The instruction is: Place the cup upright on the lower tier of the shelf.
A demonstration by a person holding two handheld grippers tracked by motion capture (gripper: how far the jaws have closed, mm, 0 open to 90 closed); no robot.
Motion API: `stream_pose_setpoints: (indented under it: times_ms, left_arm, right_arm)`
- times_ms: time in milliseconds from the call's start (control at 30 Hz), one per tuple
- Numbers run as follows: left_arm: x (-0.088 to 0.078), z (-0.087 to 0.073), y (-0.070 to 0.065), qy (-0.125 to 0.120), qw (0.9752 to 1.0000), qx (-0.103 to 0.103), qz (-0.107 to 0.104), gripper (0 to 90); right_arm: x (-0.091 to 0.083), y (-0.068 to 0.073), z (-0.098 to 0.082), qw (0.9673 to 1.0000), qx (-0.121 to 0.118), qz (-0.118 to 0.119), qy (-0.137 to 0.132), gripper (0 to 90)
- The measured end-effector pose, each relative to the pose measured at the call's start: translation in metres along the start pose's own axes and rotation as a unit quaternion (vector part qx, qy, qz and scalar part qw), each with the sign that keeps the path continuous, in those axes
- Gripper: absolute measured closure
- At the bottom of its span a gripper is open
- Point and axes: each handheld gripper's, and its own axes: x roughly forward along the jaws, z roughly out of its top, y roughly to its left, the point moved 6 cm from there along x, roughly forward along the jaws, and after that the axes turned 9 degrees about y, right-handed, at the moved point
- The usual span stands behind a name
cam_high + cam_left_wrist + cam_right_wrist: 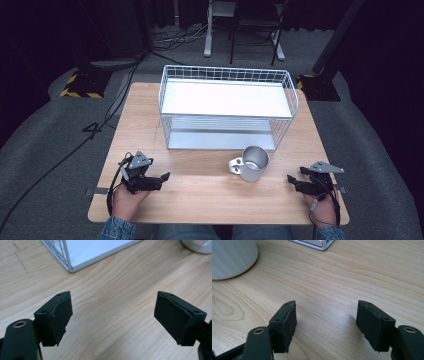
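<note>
Table (150,115) of pale wood is taking up most of the high view, with a white wire two-shelf basket rack (227,107) sitting well ahead of both grippers. Next down in size, a stubby grey metal mug (251,163) with a side handle is standing upright just in front of the rack, ahead and to the left of the right gripper (293,180), and well off to the right of the left gripper (164,177).

Both grippers are resting near the table's front edge, jaws spread wide and gripping nothing. So I'm guessing nothing's started yet; grabbing the mug is all still to do.

Mug is getting cropped in both gripper views, and I can't tell if anything's inside it.
</note>
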Motion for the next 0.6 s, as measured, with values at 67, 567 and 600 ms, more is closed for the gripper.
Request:
stream_pose_setpoints:
  times_ms: [67,567,600]
  left_arm:
    - [-0.003,0.004,-0.003,-0.008,1.0000,0.002,-0.004,15.7]
    - [-0.008,0.031,-0.030,-0.016,0.9980,0.035,-0.051,15.9]
    - [-0.008,0.031,-0.030,-0.016,0.9980,0.035,-0.051,15.9]
  right_arm:
    - [0.000,0.000,0.000,1.0000,0.000,-0.001,0.000,32.9]
    - [0.000,0.000,0.000,1.0000,0.000,-0.001,0.000,33.0]
    - [0.000,0.000,0.000,1.0000,0.000,-0.001,0.000,33.0]
